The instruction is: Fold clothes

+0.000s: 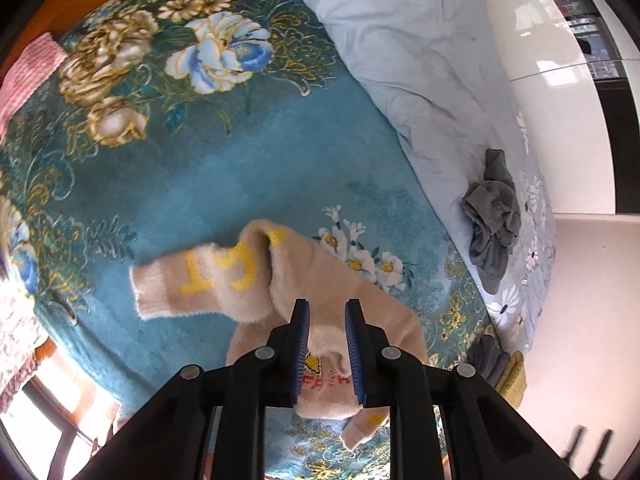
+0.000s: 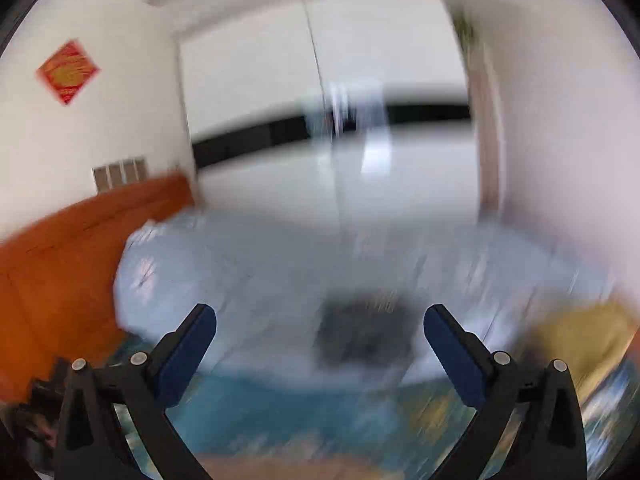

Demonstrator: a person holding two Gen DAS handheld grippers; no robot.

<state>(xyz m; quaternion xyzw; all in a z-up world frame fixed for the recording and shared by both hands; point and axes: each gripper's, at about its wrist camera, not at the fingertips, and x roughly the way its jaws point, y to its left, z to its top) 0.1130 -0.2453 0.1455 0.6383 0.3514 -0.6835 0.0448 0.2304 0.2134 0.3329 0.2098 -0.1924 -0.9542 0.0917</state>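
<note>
1. Fleece makes up the task's garment: a cream fuzzy sweater (image 1: 320, 292) with bold yellow block letters on a sleeve and a small yellow patch with red stitching near its collar.
2. Left gripper (image 1: 327, 356) points steeply down, and its black fingers (image 1: 299, 344) with ribbed blue pads pinch a bunched fold of the sweater near the collar.
3. From that pinch the sweater hangs over the bed; its lettered sleeve sticks out to the left and a narrow strip dangles below the fingers.
4. Below it lies a plush teal blanket (image 1: 208, 184) printed with large cream, gold and blue flowers and gold scrollwork.
5. Beside the blanket, a pale blue quilt (image 1: 400, 60) lies rumpled in soft creases, with white daisies printed along its edge.
6. On the quilt sits a crumpled grey garment (image 1: 494, 224), well apart from the sweater.
7. Right gripper (image 2: 320, 354) has its fingers spread wide with nothing between them; its view is heavily motion-blurred.
8. Through the blur show an orange wooden headboard (image 2: 80, 248), the pale quilt, a dark smudge on it, glossy white wardrobe doors (image 2: 280, 80) and a red diamond-shaped paper (image 2: 67, 71) on the wall.
</note>
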